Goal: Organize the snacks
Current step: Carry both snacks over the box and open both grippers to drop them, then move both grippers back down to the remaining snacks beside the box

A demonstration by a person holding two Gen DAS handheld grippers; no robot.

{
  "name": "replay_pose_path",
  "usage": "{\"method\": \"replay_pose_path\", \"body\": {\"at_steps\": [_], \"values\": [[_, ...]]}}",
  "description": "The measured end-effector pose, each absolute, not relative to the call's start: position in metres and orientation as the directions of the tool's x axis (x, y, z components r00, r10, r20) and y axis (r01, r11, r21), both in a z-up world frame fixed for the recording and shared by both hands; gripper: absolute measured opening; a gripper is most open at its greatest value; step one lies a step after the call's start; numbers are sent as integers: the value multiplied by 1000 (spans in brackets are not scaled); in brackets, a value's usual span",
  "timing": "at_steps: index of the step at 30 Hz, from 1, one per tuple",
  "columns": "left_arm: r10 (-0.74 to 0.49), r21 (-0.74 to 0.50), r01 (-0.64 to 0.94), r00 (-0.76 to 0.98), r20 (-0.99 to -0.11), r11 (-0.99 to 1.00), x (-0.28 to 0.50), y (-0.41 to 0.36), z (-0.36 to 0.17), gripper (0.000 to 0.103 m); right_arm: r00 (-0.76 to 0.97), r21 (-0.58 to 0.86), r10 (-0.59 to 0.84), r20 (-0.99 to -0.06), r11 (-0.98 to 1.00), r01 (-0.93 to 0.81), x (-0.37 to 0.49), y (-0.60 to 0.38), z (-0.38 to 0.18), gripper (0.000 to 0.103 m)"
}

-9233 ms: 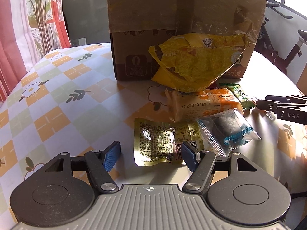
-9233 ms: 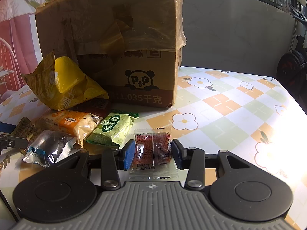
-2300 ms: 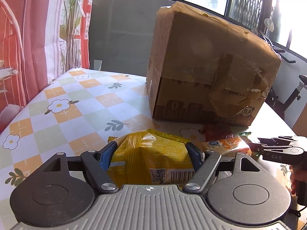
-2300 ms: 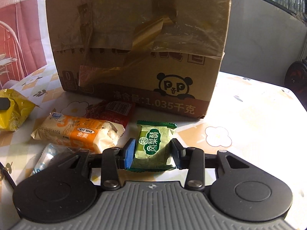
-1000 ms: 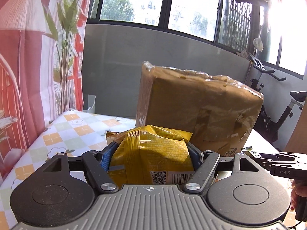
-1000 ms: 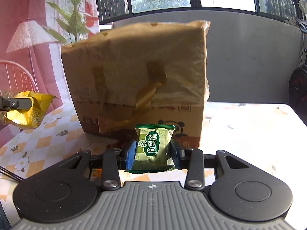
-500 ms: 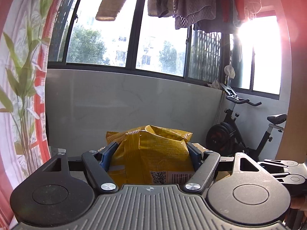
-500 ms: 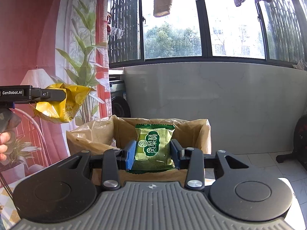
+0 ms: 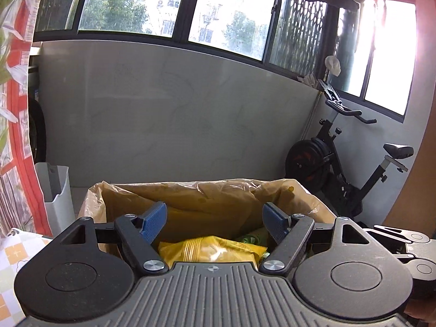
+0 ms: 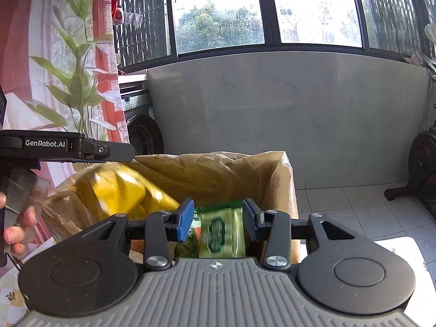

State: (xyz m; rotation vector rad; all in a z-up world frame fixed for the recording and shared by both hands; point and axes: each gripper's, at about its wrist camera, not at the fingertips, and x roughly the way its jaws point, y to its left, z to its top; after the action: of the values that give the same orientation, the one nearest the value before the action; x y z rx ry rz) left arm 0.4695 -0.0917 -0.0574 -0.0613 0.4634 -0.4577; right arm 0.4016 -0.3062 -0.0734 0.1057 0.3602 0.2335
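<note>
An open cardboard box (image 9: 190,190) with a plastic liner lies under both grippers. My left gripper (image 9: 215,218) hangs over it, its jaws opening and nothing between the pads. The yellow snack bag (image 9: 212,250) is below it inside the box, and shows as a blur (image 10: 120,190) in the right wrist view. My right gripper (image 10: 218,218) is over the box's near side, jaws opening. The green packet (image 10: 220,229) is blurred between the pads, with a gap on each side. The left gripper (image 10: 128,152) also shows at the left there, and the right gripper (image 9: 381,230) at the left view's right edge.
A person's hand (image 10: 16,226) holds the left gripper's handle. The flowered tablecloth (image 9: 11,245) shows at the lower left. Behind the box are a grey wall, a white bin (image 9: 57,190), an exercise bike (image 9: 340,163) and a washing machine (image 10: 141,125).
Both grippers have moved forward over the open box. The left pads have let go of the yellow bag and it has dropped in. The right pads have parted from the green packet.
</note>
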Motion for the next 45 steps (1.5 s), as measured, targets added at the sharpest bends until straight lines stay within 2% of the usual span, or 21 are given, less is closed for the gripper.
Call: {"method": "replay_pose_path", "body": {"at_steps": [7,10,16,21,25,32,34,37,45], "values": [[-442,-95,443,806,-394,891,442,-69,-48,82,921,172,261,-289,961,-218,374,-308,-69,44],[-440,-80,445,812,-383,892,427,-55,-44,82,927,189,266,-266,957,-220,354,-310,-69,49],[-423,-70,428,831,-362,901,390,-16,-45,82,935,173,267,-234,958,-231,315,-303,-74,50],[-417,-105,410,825,-381,906,363,6,-62,82,939,198,247,-239,959,-202,286,-298,-92,51],[-437,-125,425,806,-399,897,349,12,-84,81,917,186,243,-315,964,-191,278,-293,-117,51],[-513,-160,513,683,-520,844,349,-10,-143,80,856,245,244,-455,959,-143,279,-295,-158,51],[-537,-171,546,633,-557,820,356,-20,-159,75,832,277,250,-496,953,-121,280,-296,-168,51],[-528,-167,550,603,-599,818,359,-28,-180,70,794,292,258,-550,951,-107,277,-292,-186,51],[-504,-173,530,581,-638,830,347,-21,-199,70,698,315,333,-634,935,-160,265,-271,-216,51]]}}
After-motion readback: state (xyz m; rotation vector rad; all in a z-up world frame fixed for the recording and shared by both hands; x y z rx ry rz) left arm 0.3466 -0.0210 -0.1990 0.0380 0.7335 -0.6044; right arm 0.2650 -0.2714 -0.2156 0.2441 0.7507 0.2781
